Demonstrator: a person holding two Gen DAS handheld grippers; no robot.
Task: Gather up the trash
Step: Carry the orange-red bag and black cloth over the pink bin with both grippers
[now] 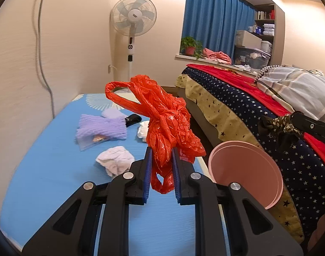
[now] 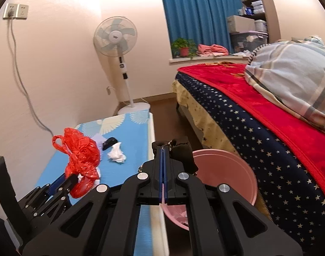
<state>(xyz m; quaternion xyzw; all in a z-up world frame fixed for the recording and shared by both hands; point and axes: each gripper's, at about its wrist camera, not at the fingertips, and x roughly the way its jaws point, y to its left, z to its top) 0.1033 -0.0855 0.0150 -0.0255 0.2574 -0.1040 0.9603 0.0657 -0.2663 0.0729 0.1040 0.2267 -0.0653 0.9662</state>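
The left gripper (image 1: 162, 155) is closed on a crumpled red plastic bag (image 1: 166, 123); both blue pads press the bag from the sides, and the bag rises above the jaws while a small loop of it hangs below. It is held above the low table with a blue cover (image 1: 55, 170).

The right gripper (image 2: 163, 149) has its jaws fully together, and a dark piece of cloth (image 2: 183, 151) is pinched at the tips (its patterned part is seen better from the left wrist view). This cloth hangs at about 12 o'clock of the pink bin (image 2: 226, 170), just over its near rim. The bin stands on the floor between the table and the bed (image 2: 258, 132), and some pale scraps lie in its bottom.

On the table, seen from the left wrist, a crumpled white paper (image 1: 116, 160) lies at 9 o'clock from the left jaws. A purple foam net (image 1: 102, 125) lies at 10 o'clock, farther away, with a small clear packet partly under it. A second white tissue (image 1: 143, 131) and a small black object (image 1: 132, 119) are near 11 o'clock, partly behind the bag.
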